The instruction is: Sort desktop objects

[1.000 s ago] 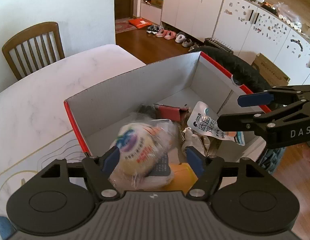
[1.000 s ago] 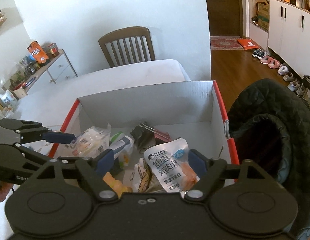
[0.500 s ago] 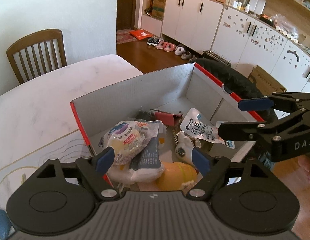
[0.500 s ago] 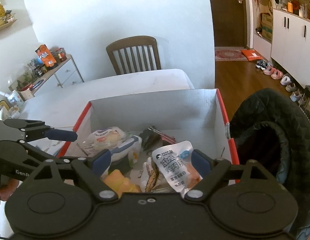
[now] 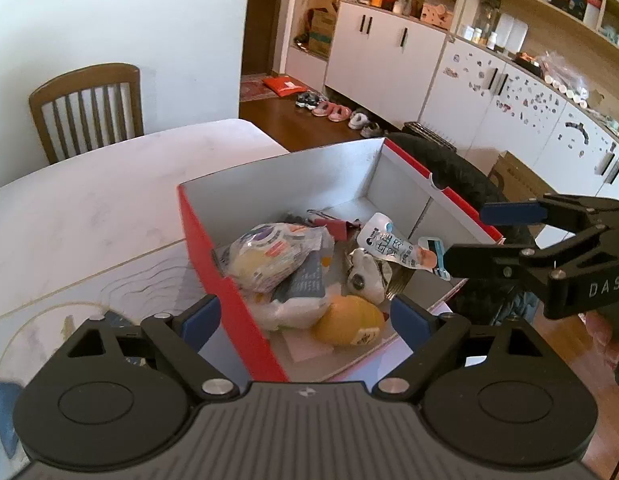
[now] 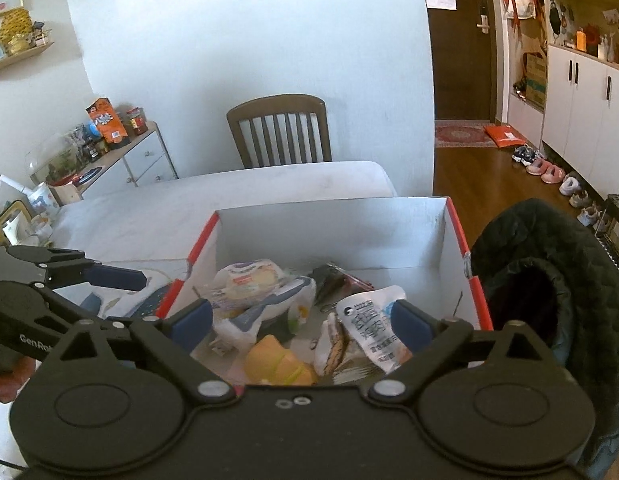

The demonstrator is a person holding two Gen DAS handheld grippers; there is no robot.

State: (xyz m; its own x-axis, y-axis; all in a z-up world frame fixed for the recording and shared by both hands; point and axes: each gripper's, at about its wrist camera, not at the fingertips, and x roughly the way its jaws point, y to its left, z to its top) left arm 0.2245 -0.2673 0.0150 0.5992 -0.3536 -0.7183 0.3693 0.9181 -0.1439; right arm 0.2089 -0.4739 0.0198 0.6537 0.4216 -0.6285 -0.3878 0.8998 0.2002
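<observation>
Both grippers hang above the box (image 5: 213, 240), a red-edged carton standing on the table (image 5: 89, 208) and filling the centre of both views. The left gripper (image 5: 305, 320) has its fingers apart with nothing between them; its left finger sits over the table outside the red wall, the right one over the box's near end. The right gripper (image 6: 305, 320) is likewise spread wide and empty, poised over the box's near half.

Inside lie the sorted things: a wrapped bun (image 5: 269, 256) against the left wall, a grey pouch (image 5: 305, 280) under it, a yellow toy (image 5: 349, 324) at the near end, a white sachet (image 5: 401, 248) toward the right, and red clips (image 5: 333, 224) further back.

Judging by this, the step in hand is a release just finished or a pause between items, with most of the sorting seemingly done. The next move calls for turning one gripper away from the box to find whatever remains on the table; the lower left of the left view shows only a patterned mat (image 5: 69, 320), so what is left I cannot tell.
</observation>
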